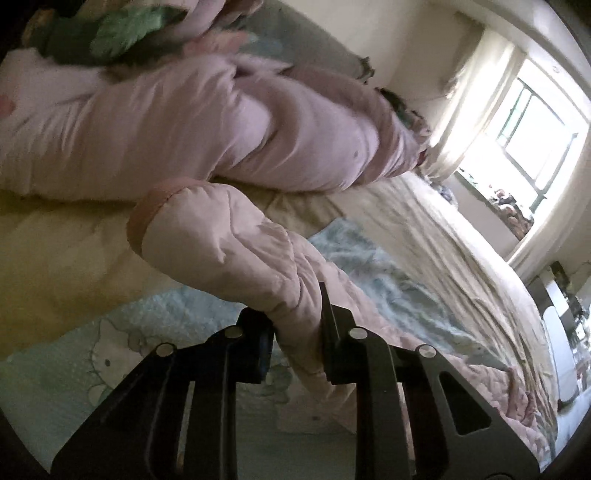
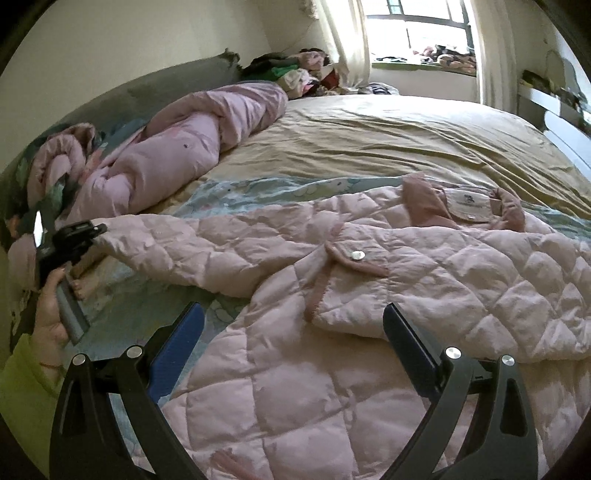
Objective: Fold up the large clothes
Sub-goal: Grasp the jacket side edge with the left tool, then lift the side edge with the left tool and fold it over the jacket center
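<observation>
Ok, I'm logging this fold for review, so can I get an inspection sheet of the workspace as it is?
Surface: bed with beige sheet and pale blue cartoon-print blanket.
Job's things: pink quilted padded jacket spread flat, collar away from the camera; its sleeve is lifted.
Clutter: rolled pink duvet along the headboard side; pile of mixed clothes in the corner.
Grippers: left tongs shut on the sleeve, behind its cuff; right tongs open above the jacket front.
Cables: nothing seen.
Surroundings: bright window with cream curtains; cluttered sill.
</observation>
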A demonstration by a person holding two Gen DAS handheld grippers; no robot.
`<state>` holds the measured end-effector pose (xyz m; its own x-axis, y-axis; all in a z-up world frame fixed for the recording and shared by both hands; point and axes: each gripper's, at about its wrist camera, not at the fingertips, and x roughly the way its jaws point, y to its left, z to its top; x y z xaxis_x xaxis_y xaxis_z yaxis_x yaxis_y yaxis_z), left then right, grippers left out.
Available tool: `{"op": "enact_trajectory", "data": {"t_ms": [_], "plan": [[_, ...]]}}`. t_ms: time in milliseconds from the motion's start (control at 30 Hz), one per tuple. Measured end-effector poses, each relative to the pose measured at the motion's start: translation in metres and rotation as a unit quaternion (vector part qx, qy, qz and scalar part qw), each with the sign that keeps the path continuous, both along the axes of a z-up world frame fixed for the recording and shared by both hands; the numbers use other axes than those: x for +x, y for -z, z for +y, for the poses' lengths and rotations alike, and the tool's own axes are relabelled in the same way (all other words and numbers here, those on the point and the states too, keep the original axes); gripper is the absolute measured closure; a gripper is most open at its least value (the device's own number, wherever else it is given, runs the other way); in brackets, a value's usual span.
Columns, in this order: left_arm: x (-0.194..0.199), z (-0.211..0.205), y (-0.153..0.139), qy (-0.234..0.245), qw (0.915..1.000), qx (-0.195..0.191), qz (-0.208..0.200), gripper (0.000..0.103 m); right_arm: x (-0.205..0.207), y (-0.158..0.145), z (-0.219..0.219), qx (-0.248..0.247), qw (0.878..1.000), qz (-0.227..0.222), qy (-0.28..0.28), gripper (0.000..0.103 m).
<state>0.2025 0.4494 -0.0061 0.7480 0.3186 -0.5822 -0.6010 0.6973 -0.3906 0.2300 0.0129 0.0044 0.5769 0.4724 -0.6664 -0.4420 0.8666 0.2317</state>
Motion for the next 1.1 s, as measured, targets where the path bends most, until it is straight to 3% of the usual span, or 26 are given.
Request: {"op": "enact_trajectory", "data": {"t_ms": [500, 600, 1100], "plan": [[-0.021, -0.075, -0.075, 0.055, 0.9925, 0.077, -0.078, 0.091, -0.006, -0.008, -0.036, 0.033, 0.999, -0.002, 0.027, 0.006], [-0.024, -0.100, -0.088, 0.070, 0.9884, 0.105, -0.085, 0.091, -0.009, -0.012, -0.048, 0.040, 0.999, -0.004, 0.033, 0.006], [-0.026, -0.201, -0.129, 0.139, 0.9725, 0.155, -0.104, 0.092, -0.019, -0.027, -0.132, 0.096, 0.992, -0.015, 0.078, 0.006]]}}
